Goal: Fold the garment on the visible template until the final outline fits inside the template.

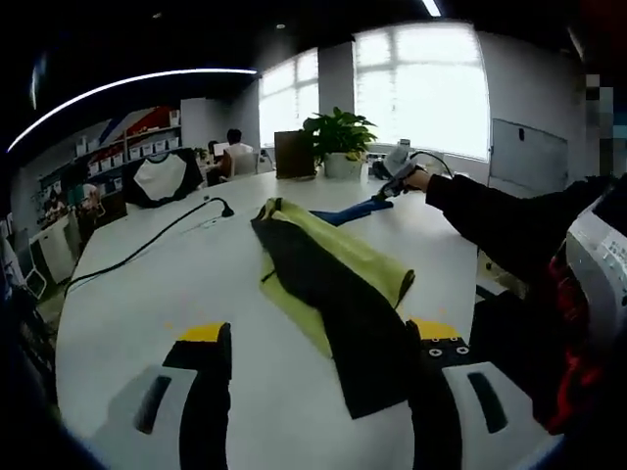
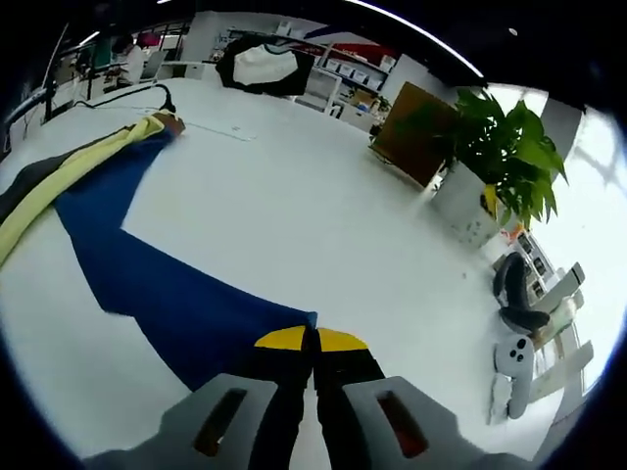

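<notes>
Left gripper view looks across a white table (image 1: 176, 294) where a garment (image 1: 333, 284) in black, yellow-green and blue lies stretched away from the camera. The left gripper (image 1: 323, 348) hovers low over the near end with its yellow-tipped jaws spread wide; the black hem of the garment lies between them, and whether either jaw touches the cloth cannot be told. At the far end, a person's dark sleeve (image 1: 509, 215) reaches in from the right, holding the right gripper (image 1: 384, 196) at the garment's blue part. A black cable (image 1: 147, 240) trails over the table on the left, and a potted plant (image 1: 338, 142) stands at the far edge beside a brown board (image 1: 292, 154).

Right gripper view shows the right gripper's (image 2: 315, 343) jaws pressed together on the corner of the garment's blue panel (image 2: 157, 284), the cloth pinched at the tips. The panel spreads left toward a yellow-green strip (image 2: 69, 176). The potted plant (image 2: 490, 157) and a white handheld device (image 2: 517, 372) sit at the right, well apart from the garment. No template outline can be made out on the table.
</notes>
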### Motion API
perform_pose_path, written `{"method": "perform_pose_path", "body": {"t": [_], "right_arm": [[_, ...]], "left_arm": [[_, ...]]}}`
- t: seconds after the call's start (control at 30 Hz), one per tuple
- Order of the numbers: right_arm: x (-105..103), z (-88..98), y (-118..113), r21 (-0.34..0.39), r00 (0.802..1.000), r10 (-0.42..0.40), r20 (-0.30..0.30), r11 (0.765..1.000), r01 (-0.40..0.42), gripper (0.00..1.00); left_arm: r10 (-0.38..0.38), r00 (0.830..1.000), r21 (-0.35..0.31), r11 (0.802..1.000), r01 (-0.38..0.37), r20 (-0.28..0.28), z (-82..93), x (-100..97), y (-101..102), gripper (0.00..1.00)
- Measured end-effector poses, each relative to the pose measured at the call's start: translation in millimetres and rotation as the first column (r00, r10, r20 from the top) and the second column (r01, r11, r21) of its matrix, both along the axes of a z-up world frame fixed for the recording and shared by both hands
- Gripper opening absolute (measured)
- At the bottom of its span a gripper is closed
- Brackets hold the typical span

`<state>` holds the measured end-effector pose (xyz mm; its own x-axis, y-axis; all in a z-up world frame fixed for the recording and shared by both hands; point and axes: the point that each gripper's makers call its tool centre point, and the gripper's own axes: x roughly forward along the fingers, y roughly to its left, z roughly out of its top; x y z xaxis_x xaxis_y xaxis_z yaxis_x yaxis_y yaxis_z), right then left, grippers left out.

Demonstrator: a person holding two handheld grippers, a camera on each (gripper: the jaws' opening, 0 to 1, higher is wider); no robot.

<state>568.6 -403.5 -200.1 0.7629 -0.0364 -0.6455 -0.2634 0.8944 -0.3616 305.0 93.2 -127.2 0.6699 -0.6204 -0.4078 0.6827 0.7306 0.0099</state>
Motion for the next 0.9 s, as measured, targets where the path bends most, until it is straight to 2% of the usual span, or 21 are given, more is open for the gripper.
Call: {"method": "perform_pose_path", "body": {"t": [0.1,0.27,0.4,0.67,0.9], "right_arm": [[-0.7,0.0,1.4,0.022,1.000,-0.018,0.010,1.000,0.017,0.00],[-1.5,-0.1,3.4,-0.004,1.000,-0.013,0.010,1.000,0.013,0.00],[0.7,0.1,1.7,0.007,1.000,-0.015,0.012,1.000,0.015,0.00],[2.3,0.4,0.9,0.029,1.000,-0.017,0.024,0.999,0.016,0.00],[1.5,1.0,3.7,0.005,0.999,-0.017,0.042,1.000,0.017,0.00]], "left_arm": [[-0.029,0.997,0.025,0.999,0.031,-0.066,-18.5,-7.3,-6.7,0.74],[-0.031,0.997,0.015,0.999,0.032,-0.078,-25.7,-7.2,-10.8,0.73],[-0.039,0.994,0.021,0.999,0.042,-0.107,-34.7,-10.2,-12.8,0.72],[-0.081,0.984,0.021,0.996,0.086,-0.160,-51.3,-16.3,-22.8,0.64],[-0.088,0.976,0.015,0.996,0.093,-0.197,-63.2,-15.0,-25.7,0.57]]}}
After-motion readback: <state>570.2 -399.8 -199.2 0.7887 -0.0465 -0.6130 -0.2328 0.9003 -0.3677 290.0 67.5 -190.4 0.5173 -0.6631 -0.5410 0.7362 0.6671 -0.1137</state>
